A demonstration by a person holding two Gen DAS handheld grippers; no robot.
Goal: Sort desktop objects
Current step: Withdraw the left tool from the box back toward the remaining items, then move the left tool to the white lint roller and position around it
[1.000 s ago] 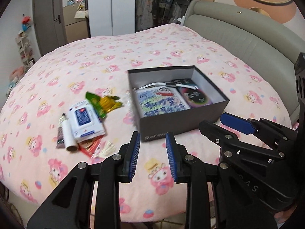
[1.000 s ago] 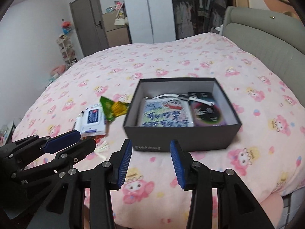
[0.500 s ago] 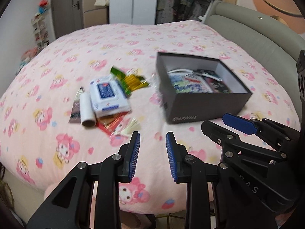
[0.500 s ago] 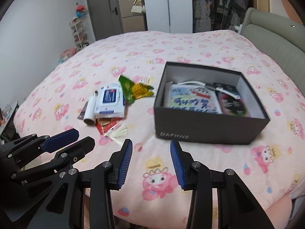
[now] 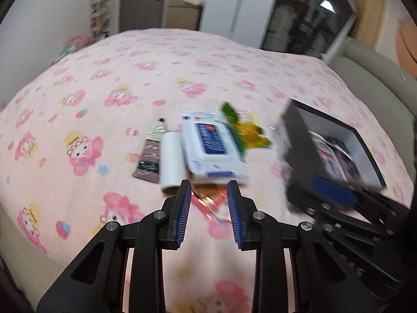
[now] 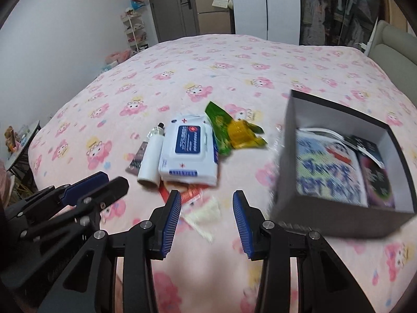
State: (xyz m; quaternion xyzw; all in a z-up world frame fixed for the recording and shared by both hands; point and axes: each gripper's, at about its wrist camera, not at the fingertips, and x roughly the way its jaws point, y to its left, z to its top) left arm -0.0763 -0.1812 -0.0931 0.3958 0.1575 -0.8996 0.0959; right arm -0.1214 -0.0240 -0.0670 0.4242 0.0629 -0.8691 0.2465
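Left wrist view. The left gripper (image 5: 207, 195) hangs over the pink bedspread (image 5: 86, 109), jaws parted a moderate way and holding nothing. Directly ahead of its fingertips lies the pile of loose items: one wipes pack (image 5: 212, 146), one white tube (image 5: 170, 163), one dark tube (image 5: 151, 154), one green-and-yellow wrapper (image 5: 245, 130), and red sachets (image 5: 211, 198) partly under the pack's near edge; their count cannot be told. The pack and both tubes run near-to-far, roughly in line with the fingers. One black box (image 5: 336, 154) sits to the right, open-topped, already holding printed items. The view is blurred.

Right wrist view. The right gripper (image 6: 207, 208) is likewise parted and empty. One pale sachet (image 6: 204, 215) lies between its fingertips, on the bedspread; the red sachets (image 6: 189, 191) are just beyond, the wipes pack (image 6: 187, 148) farther and slightly left. The white tube (image 6: 151, 159) touches the pack's left side; the dark tube (image 6: 139, 157) lies left of that; the wrapper (image 6: 232, 130) lies at the far right of the pile. The box (image 6: 338, 156) stands near right. The left gripper (image 6: 96, 185) shows at the left, about as near the pile; either could plausibly reach it first.
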